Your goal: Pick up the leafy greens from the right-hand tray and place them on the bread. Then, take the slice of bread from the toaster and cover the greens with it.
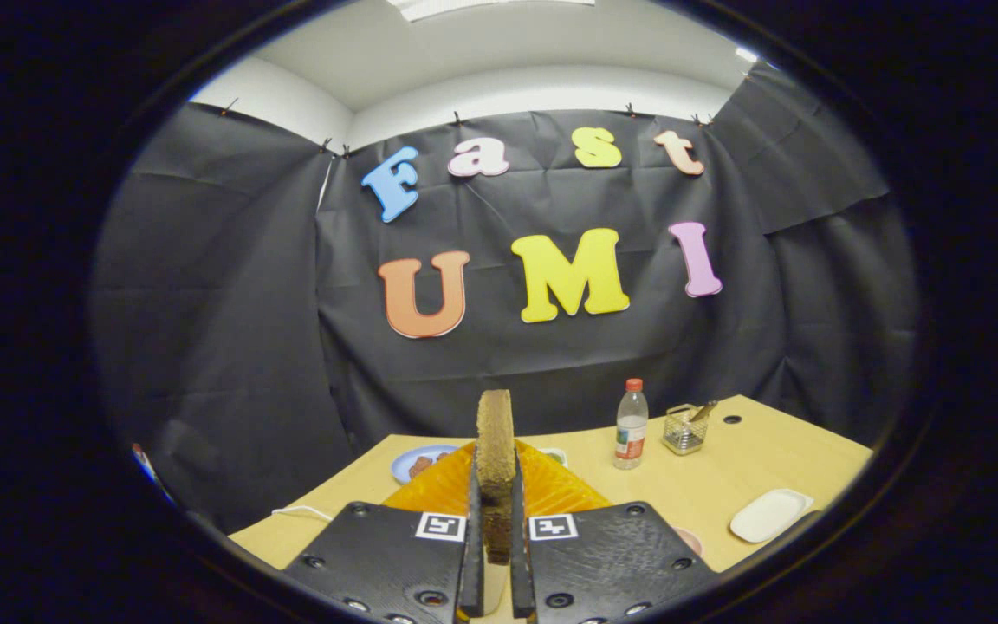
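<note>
My gripper [494, 498] is shut on a brown slice of bread [495, 438], held upright and edge-on between the two black fingers [471, 520]. The slice sticks up above the fingertips, lifted over the table. Just beyond the fingers lies an orange ridged tray [551, 485], mostly hidden behind the slice and the gripper. A sliver of green [554, 452] peeks out at the tray's far right edge; I cannot tell what it is.
On the light wooden table [707, 485] stand a clear bottle with a red cap [631, 425] and a small wire basket [683, 430] to its right. A white rectangular tray [769, 514] lies near the right edge. A blue plate [421, 462] with brown food sits left of the orange tray.
</note>
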Motion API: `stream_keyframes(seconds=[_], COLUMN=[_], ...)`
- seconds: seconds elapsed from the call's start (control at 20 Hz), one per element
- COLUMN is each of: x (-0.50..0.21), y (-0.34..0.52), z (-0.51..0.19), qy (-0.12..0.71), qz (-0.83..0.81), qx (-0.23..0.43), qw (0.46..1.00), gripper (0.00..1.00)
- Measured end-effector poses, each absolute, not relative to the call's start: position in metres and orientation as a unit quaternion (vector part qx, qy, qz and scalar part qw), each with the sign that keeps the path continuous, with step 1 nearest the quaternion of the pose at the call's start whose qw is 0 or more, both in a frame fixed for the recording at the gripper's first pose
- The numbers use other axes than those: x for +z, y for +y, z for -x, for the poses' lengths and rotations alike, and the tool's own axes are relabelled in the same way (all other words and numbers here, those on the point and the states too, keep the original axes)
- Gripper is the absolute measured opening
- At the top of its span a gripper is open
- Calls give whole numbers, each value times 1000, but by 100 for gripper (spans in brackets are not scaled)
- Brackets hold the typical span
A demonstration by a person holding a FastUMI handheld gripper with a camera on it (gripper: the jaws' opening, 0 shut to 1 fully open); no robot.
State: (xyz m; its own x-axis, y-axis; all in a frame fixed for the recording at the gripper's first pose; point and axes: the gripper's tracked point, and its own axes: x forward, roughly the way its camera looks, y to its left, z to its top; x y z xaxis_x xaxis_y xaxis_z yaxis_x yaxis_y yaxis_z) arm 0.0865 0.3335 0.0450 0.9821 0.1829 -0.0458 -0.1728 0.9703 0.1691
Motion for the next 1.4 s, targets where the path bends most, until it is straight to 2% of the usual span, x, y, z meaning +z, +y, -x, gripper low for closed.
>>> stream_keyframes(seconds=[0.25, 0.45, 0.9, 1.4], x=[21, -18, -97, -140], y=[290, 264, 277, 261], z=[-87, -92, -103, -115], qy=[40, 65, 118, 148], qz=[-111, -103, -119, -170], qx=[93, 72, 76, 64], qw=[989, 990, 983, 972], gripper=[12, 12, 12, 12])
